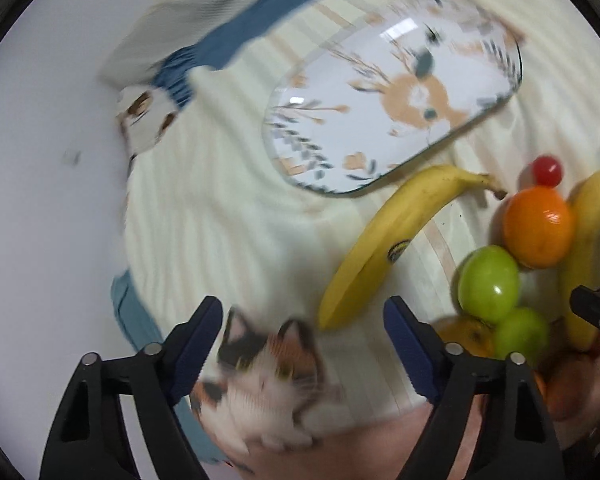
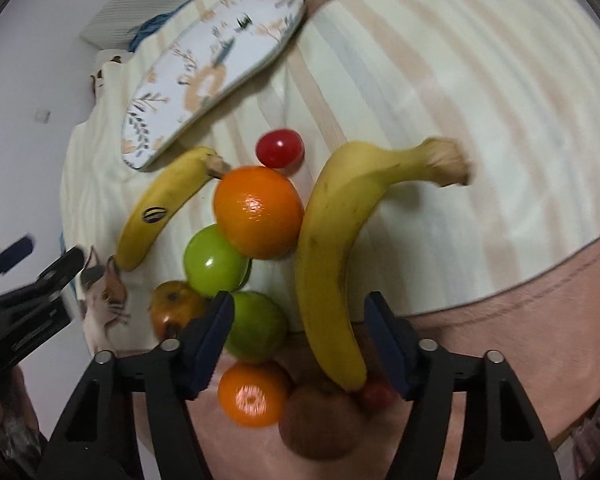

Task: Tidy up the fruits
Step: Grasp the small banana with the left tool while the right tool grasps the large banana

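The fruits are lying bunched on a cream striped bedcover [image 2: 440, 80]. In the right wrist view a large banana [image 2: 332, 264] is sitting at centre, its lower end between the right gripper [image 2: 300, 344]'s parted, empty jaws. At its 9 o'clock an orange [image 2: 258, 212] is touching a green apple [image 2: 214, 260]; a cherry tomato [image 2: 279, 148] is sitting at 12 o'clock of the orange. A stickered banana [image 1: 384, 240] is lying at 5 o'clock of the floral plate [image 1: 380, 92]. The left gripper [image 1: 304, 348] is hanging apart, empty, over a cat print [image 1: 268, 376].
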`<state>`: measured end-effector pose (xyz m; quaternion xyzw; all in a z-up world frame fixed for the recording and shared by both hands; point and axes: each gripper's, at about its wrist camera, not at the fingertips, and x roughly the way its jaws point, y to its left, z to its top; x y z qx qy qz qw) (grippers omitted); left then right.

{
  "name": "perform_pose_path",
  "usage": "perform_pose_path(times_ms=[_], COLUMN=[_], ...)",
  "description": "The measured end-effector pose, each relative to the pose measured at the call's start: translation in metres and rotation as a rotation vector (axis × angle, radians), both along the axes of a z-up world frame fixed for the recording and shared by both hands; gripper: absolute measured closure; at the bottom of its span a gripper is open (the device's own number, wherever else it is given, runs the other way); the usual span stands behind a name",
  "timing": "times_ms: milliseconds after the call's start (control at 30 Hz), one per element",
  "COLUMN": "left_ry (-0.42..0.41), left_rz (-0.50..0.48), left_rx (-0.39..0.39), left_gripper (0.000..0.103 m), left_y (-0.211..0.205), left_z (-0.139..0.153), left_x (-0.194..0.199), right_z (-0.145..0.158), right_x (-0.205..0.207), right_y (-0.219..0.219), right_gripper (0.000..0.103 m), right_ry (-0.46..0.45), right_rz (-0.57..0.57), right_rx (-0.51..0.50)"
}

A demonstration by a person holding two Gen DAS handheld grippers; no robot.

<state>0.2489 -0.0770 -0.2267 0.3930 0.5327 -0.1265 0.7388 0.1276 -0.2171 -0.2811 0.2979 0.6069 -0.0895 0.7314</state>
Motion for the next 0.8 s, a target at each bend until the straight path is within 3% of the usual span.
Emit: perform_pose_path(times_ms=[233, 333, 367, 467, 500, 600, 800], left_ry=[0.082, 0.135, 0.154, 0.134, 0.126, 0.129, 0.252], left_rz=[-0.232, -0.286, -0.294, -0.299, -0.291, -0.166, 0.275], left_rx=[0.101, 0.096, 0.084, 0.077, 0.068, 0.040, -0.093], left_gripper=[0.028, 0.047, 0.061, 0.064, 0.065, 0.066, 0.066], left_y=[-0.037, -0.044, -0.044, -0.041, -0.039, -0.019, 0.080], left_z=[-0.069, -0.090, -0.093, -0.095, -0.094, -0.089, -0.077], left_x=[0.020, 0.020, 0.018, 0.012, 0.011, 0.015, 0.022], right_z=[-0.031, -0.039, -0.042, -0.045, -0.046, -0.045, -0.030], right_x=[0.009, 0.009, 0.010, 0.012, 0.012, 0.010, -0.009], right_y=[0.008, 0.011, 0.013, 0.016, 0.017, 0.018, 0.010], right_gripper=[0.049, 0.054, 0.054, 0.068, 0.068, 0.069, 0.069], right_ry=[0.041, 0.061, 0.066, 0.104, 0.103, 0.097, 0.114], right_rz=[-0.023, -0.022, -0.020, -0.005, 0.000, 0.022, 0.036], right_rx=[-0.022, -0.050, -0.064, -0.126, -0.127, -0.134, -0.124])
